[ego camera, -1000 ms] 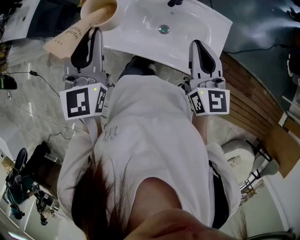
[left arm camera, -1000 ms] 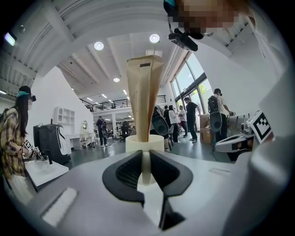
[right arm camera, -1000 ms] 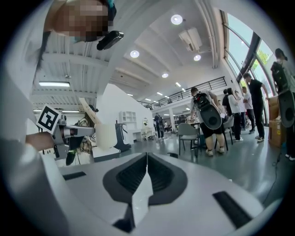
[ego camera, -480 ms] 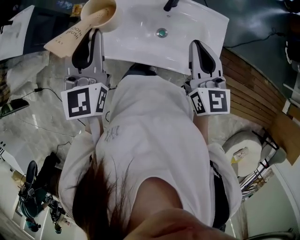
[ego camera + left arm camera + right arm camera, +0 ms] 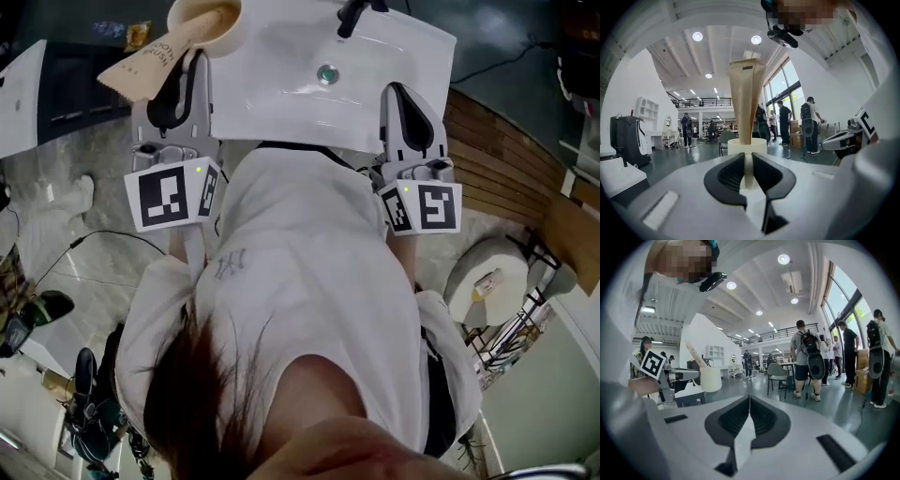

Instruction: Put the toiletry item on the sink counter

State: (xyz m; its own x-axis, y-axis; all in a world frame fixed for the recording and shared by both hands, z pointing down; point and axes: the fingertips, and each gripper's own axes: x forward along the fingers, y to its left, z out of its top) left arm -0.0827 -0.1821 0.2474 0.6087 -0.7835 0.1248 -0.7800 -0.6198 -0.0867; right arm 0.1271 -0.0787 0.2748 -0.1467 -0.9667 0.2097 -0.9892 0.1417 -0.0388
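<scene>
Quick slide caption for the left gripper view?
Left gripper grips a cream cup with a tan toothbrush box standing in it.

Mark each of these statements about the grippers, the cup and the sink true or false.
1. The left gripper is shut on a cream cup. True.
2. The cup is empty. False: a tan toothbrush package stands upright in it.
3. The right gripper grips the faucet. False: its jaws are together on nothing, apart from the faucet.
4. The sink is white, with a round drain in its basin. True.
</scene>
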